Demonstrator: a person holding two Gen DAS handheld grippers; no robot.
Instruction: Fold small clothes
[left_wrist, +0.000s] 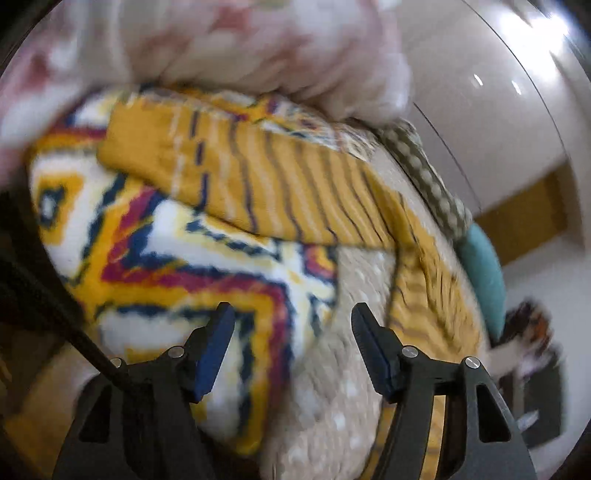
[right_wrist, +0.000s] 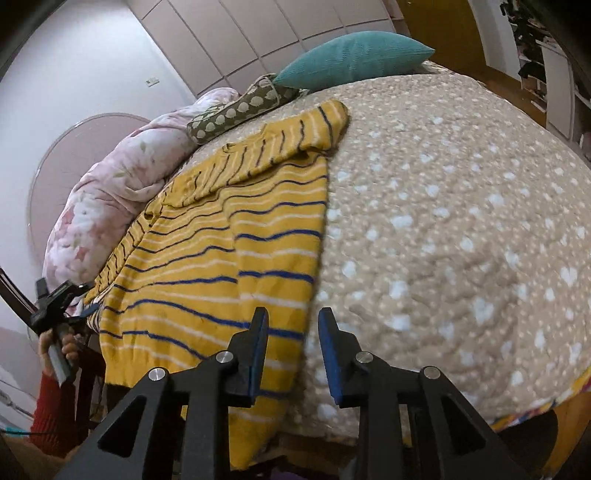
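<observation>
striped sweater (right_wrist: 236, 258), teal pillow (right_wrist: 351, 55), floral quilt (right_wrist: 110, 192)

A teal pillow (right_wrist: 354, 55) and shell-print cushion (right_wrist: 236, 110) lie near a pink floral duvet (right_wrist: 110, 192) on the dotted beige blanket (right_wrist: 461, 221).

Left wrist view: low and very close over the bed (left_wrist: 332, 387), facing along it toward the pink quilt (left_wrist: 258, 44), blurred. Right wrist view: from the bed's (right_wrist: 461, 221) near edge, farther back, facing across it toward the teal pillow (right_wrist: 354, 55) and wall beyond. Shared by both: the yellow striped sweater (left_wrist: 258, 177) (right_wrist: 229, 258), pink quilt (right_wrist: 110, 192), teal pillow (left_wrist: 484, 273). Left gripper (right_wrist: 55, 295) visible left of the sweater in the right wrist view.
</observation>
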